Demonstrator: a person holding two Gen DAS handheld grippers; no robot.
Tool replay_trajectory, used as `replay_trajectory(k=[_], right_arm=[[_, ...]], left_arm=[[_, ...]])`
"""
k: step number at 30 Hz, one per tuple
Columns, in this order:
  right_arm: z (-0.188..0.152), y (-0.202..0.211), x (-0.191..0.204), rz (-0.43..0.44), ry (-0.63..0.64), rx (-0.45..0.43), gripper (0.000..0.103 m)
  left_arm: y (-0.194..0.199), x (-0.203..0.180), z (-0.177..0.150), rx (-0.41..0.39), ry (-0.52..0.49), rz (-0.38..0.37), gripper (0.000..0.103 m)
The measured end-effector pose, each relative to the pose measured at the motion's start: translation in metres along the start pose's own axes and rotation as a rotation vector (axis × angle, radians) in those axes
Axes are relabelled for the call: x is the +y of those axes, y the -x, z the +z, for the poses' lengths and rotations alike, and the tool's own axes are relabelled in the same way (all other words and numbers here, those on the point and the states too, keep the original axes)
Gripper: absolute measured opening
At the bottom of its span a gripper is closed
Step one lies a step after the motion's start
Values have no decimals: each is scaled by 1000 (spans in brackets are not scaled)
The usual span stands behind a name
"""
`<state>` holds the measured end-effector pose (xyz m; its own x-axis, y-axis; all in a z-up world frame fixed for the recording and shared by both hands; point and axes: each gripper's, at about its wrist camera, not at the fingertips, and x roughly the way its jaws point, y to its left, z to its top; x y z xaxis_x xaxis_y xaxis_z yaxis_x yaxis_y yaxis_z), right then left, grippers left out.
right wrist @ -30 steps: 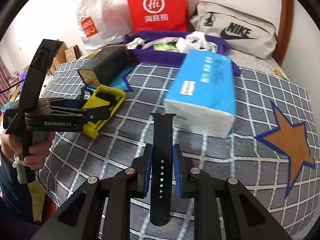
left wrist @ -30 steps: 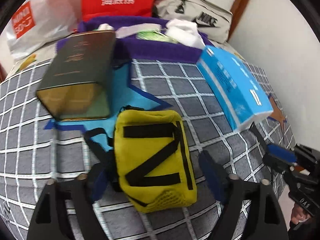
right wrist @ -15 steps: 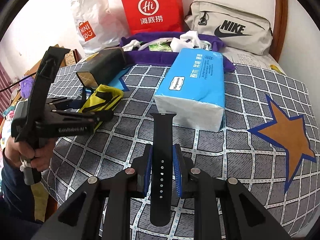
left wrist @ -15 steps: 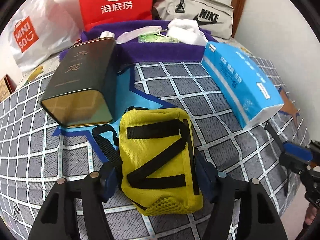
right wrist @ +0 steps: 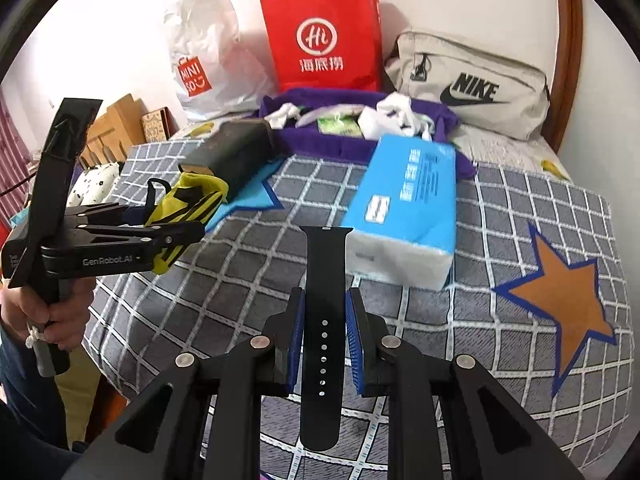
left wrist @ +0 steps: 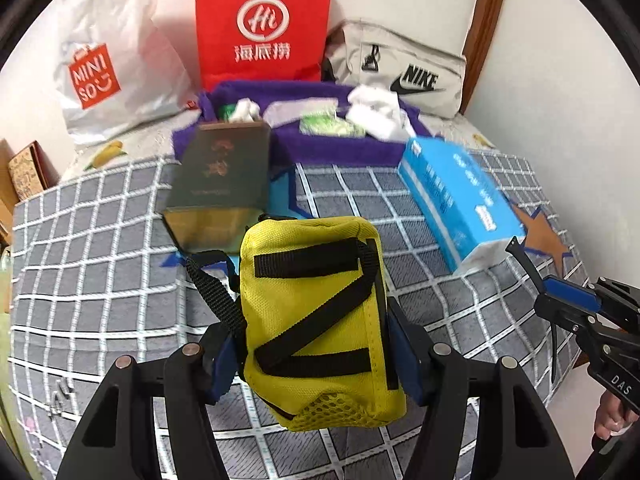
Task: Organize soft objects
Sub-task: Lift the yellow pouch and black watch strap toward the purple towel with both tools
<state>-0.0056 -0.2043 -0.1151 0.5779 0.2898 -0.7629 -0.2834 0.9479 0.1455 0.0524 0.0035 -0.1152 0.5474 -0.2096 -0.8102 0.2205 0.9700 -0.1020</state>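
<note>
Both claws loaded, next stop looks like the purple bin dead ahead

Your left gripper point(left wrist: 316, 356) is pinching the yellow pouch point(left wrist: 316, 320) by its side walls, seemingly lifted off the blanket point(left wrist: 100, 280), long axis running straight out along the fingers, mesh end nearest you. Your right gripper point(right wrist: 323, 340) is clamped on the black watch strap point(right wrist: 323, 320), which points forward too, holes end toward you. I'd carry the pouch level over the dark tin point(left wrist: 224, 184) ahead-left into the purple bin point(left wrist: 340, 148), and keep the squeeze gentle.
</note>
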Motion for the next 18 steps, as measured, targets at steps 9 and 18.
replay_trajectory(k=[9,18], right_arm=[[35,16,-4,-7,-12,-50,21],[65,6,-16,-7,-40,-51,21]], left_arm=[[29,14,25,-65,43,20,62],[36,20,45,-105,47,28,61]])
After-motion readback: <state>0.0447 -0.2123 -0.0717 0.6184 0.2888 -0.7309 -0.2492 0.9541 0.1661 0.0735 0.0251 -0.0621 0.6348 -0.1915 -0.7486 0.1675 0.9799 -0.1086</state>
